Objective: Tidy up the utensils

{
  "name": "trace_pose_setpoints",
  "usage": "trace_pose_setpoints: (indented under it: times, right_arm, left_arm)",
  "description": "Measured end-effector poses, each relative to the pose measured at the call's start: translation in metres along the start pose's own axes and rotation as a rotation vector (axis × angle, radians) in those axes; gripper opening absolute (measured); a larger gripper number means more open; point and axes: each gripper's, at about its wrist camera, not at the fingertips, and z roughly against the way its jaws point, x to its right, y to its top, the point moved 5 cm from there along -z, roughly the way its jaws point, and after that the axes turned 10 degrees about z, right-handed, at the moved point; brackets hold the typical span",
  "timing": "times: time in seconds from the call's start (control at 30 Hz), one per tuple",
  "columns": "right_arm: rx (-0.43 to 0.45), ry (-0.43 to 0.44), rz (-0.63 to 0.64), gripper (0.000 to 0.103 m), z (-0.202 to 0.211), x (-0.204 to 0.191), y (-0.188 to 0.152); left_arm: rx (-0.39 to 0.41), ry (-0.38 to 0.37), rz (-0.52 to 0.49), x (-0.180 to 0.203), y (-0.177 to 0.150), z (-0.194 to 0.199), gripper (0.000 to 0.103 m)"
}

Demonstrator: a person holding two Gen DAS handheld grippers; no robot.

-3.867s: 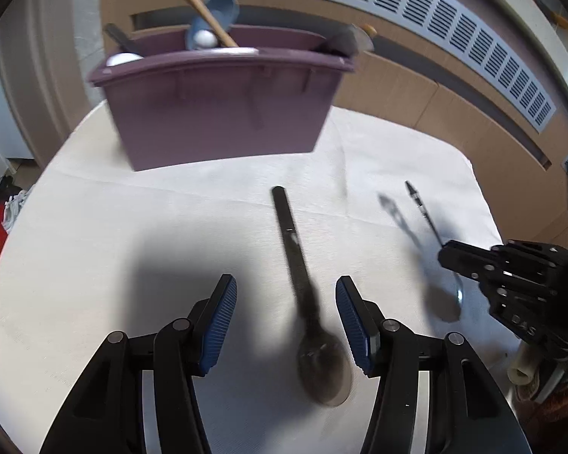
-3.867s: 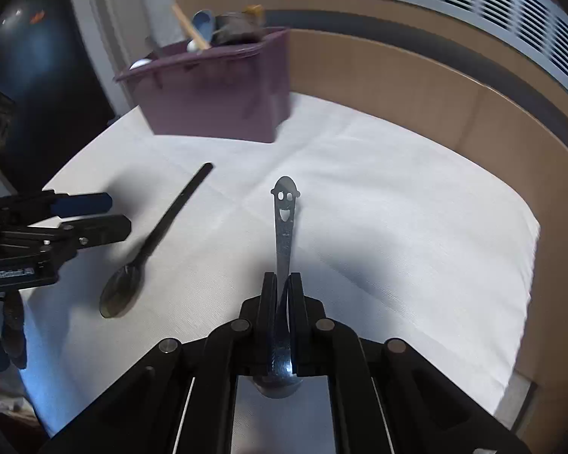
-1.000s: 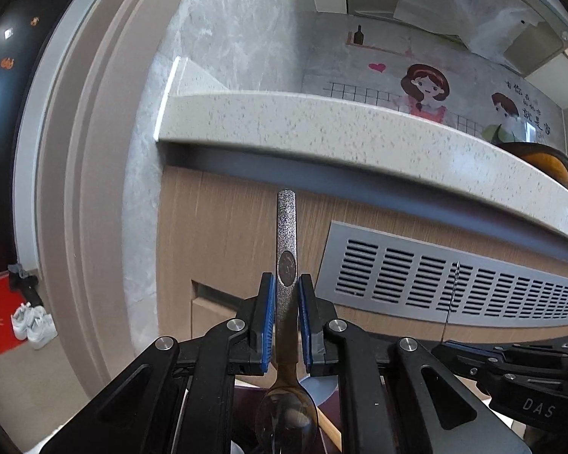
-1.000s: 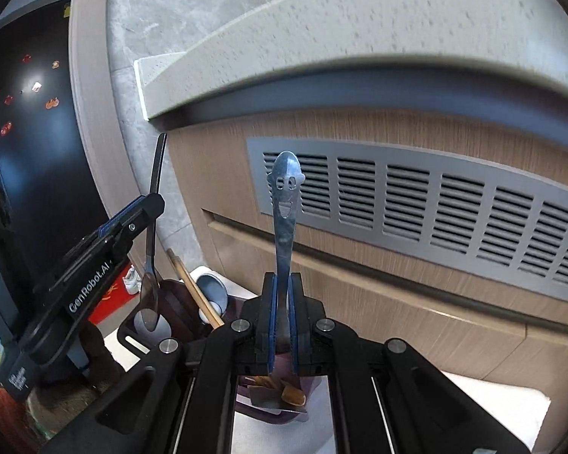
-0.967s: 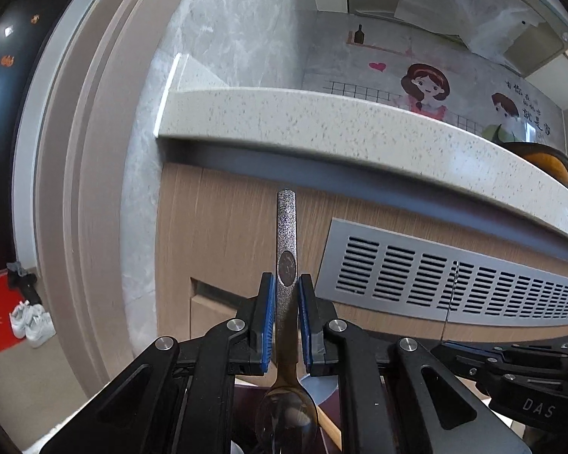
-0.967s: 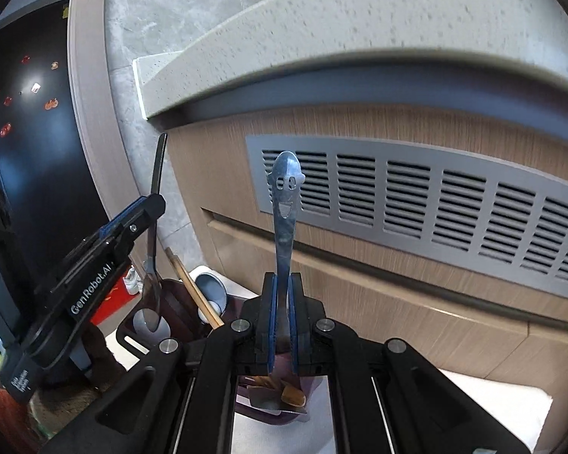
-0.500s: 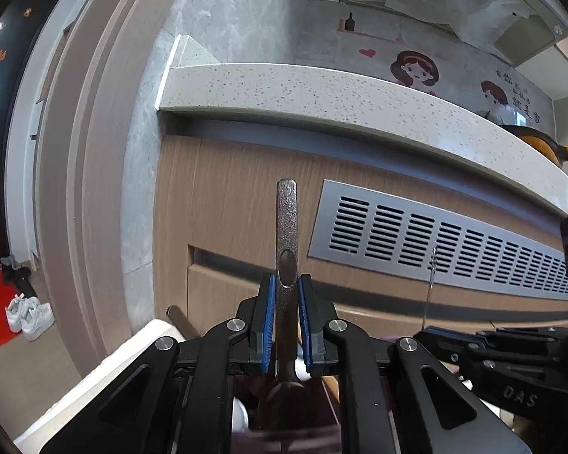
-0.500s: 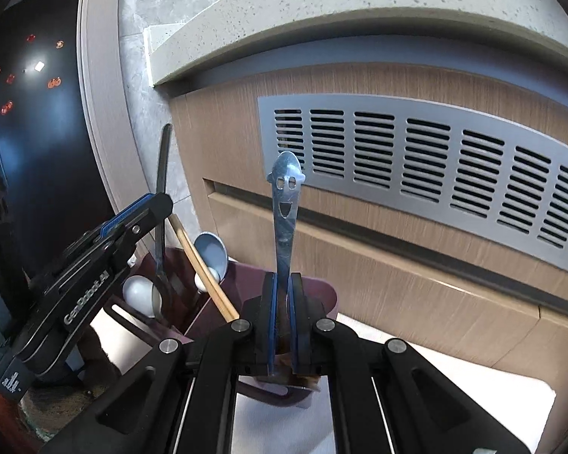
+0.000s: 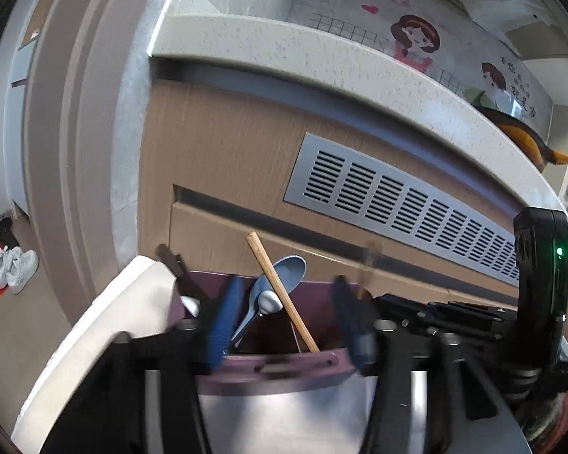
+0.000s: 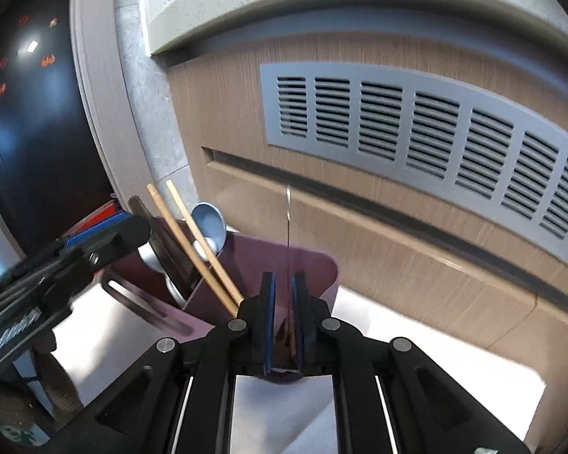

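Note:
The purple utensil bin [image 9: 269, 372] stands on the white table and holds a blue spoon [image 9: 284, 270], wooden chopsticks [image 9: 280, 289] and a dark handle [image 9: 170, 261]. My left gripper [image 9: 287, 321] is open just over the bin's near wall, with nothing between its blurred blue pads. My right gripper [image 10: 283, 302] is slightly open above the bin's right end [image 10: 314, 268]. The smiley-handled spoon [image 10: 287, 227] stands edge-on between its pads, blurred. The left gripper also shows in the right wrist view [image 10: 94, 238].
A wooden counter front with a grey vent grille [image 9: 397, 204] rises right behind the bin. The white tablecloth [image 10: 416, 344] spreads to the right of the bin. White shoes [image 9: 13, 268] lie on the floor at far left.
Both grippers came down to the bin. My left gripper opened and its dark spoon is gone from the pads. My right gripper's pads have parted and its spoon has turned edge-on.

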Motion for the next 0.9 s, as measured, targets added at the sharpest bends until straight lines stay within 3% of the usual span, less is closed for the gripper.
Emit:
trace_pose_setpoints:
  times: [0.23,0.37,0.43,0.57,0.73,0.83,0.9]
  right_arm:
    - [0.160,-0.046,-0.025,0.009,0.060,-0.004,-0.001]
    - [0.257,-0.065,-0.047,0.015,0.104,-0.012,-0.029]
    - [0.260,-0.086,-0.061,0.025,0.116,-0.017,-0.051]
    - [0.203,-0.086,-0.111,0.026,0.126,-0.022,-0.095]
    - [0.153,-0.066,-0.130,0.026,0.139,-0.039,-0.144]
    - [0.248,-0.104,-0.106,0.026,0.160,-0.051,-0.159]
    - [0.303,-0.177,-0.060,0.027,0.170,-0.063,-0.166]
  left_arm:
    - [0.007,0.082,-0.022,-0.004,-0.013,0.056,0.059]
    - [0.023,0.121,-0.049,-0.009,-0.042,0.086,0.061]
    - [-0.011,0.148,-0.067,-0.009,-0.063,0.093,0.061]
    - [-0.061,0.207,-0.077,-0.012,-0.105,0.109,0.061]
    - [-0.015,0.242,-0.065,-0.005,-0.142,0.144,0.061]
    - [0.040,0.262,-0.068,0.000,-0.154,0.166,0.061]
    - [0.048,0.262,-0.076,0.004,-0.158,0.175,0.061]
